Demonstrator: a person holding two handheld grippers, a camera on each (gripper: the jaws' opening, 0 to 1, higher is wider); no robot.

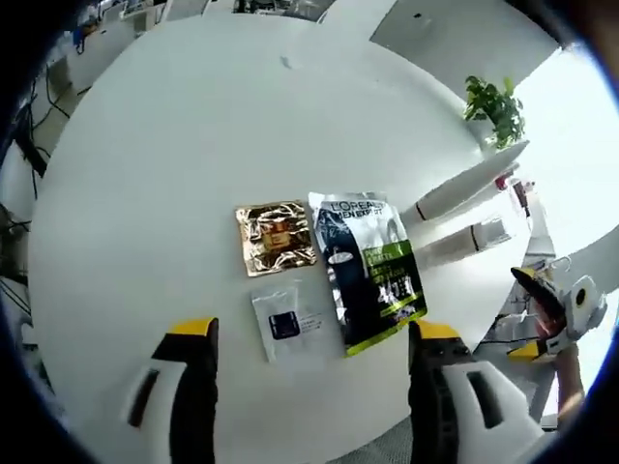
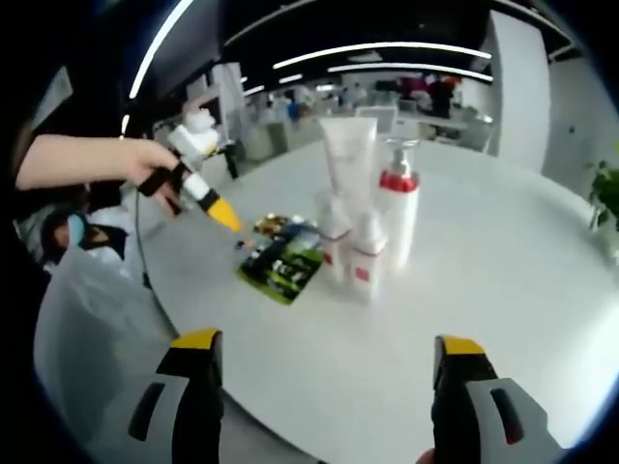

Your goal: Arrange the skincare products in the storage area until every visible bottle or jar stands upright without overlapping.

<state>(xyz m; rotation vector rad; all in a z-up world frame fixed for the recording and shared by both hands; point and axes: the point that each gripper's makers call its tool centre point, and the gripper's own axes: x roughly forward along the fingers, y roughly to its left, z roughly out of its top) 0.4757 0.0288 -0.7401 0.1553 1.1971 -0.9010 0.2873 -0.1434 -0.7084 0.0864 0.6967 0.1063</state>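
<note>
Left gripper (image 1: 309,377): your jaws stand wide apart above the near edge of the table (image 1: 145,155), holding nothing; it also shows in the right gripper view (image 2: 224,215), held in your hand (image 2: 145,164) over the far left rim.
Right gripper (image 2: 329,387): your jaws are spread wide and empty over the near part of the table (image 2: 503,251); in the left gripper view it sits at the right edge (image 1: 553,311), beyond the table rim.
White sachet (image 1: 287,323): lies flat between your left jaws, nearest to you, with a dark blue patch on it.
Dark pouch (image 1: 370,269): flat, just right of the sachet, with white lettering and a green panel; in the right gripper view (image 2: 283,266) it lies left of the bottles.
Gold sachet (image 1: 276,237): flat, beyond the white one, touching the pouch's left edge.
Small bottles (image 2: 366,256): two, white with red labels, upright, close together in front of the taller items.
Pump bottle (image 2: 398,208): white with a red collar, upright behind them.
Tube (image 2: 346,159): white, standing, just left of the pump bottle.
Plant (image 1: 495,104): green, at the far right rim.
</note>
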